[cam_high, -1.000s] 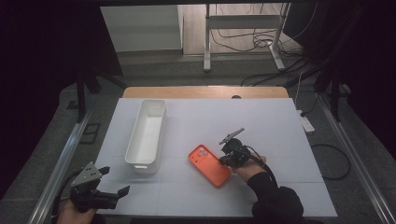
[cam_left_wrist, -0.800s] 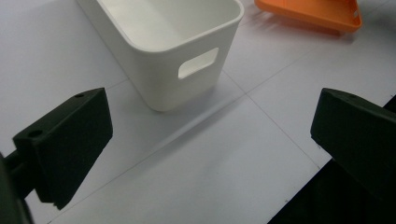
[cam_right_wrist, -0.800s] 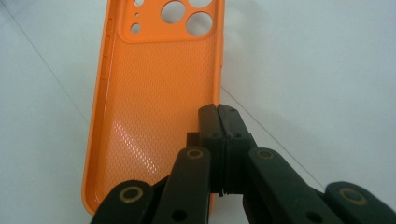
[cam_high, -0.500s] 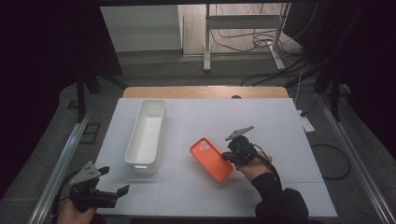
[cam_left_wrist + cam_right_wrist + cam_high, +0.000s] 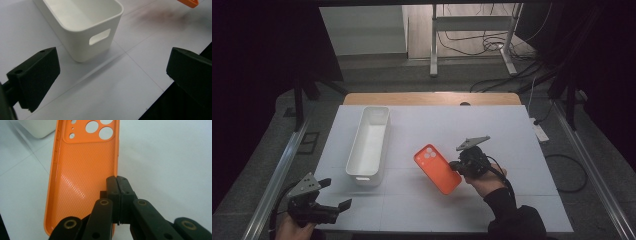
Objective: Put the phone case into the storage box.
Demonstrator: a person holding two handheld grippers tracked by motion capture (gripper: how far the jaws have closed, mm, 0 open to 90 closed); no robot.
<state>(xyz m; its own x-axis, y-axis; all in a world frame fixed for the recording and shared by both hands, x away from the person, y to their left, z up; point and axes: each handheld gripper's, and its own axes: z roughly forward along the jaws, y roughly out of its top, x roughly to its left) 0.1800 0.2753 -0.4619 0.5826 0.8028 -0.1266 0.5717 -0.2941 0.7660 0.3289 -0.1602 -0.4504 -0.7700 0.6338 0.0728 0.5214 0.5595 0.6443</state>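
Right gripper view: we see the right gripper [image 5: 117, 182] pinching the long edge of the orange phone case [image 5: 82, 170], jaws pressed together on its rim.

From the high view, we find the case [image 5: 437, 168] at frame centre, right of the white bin [image 5: 368, 145], while the left gripper [image 5: 337, 195] sits lower left, jaws spread wide around nothing, above the white table [image 5: 512, 130].

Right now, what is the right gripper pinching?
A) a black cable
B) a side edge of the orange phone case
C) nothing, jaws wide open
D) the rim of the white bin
B: in the right gripper view the right gripper has its jaws closed together over the side wall of the orange phone case, and the high view shows the case at that gripper, apart from the white bin.
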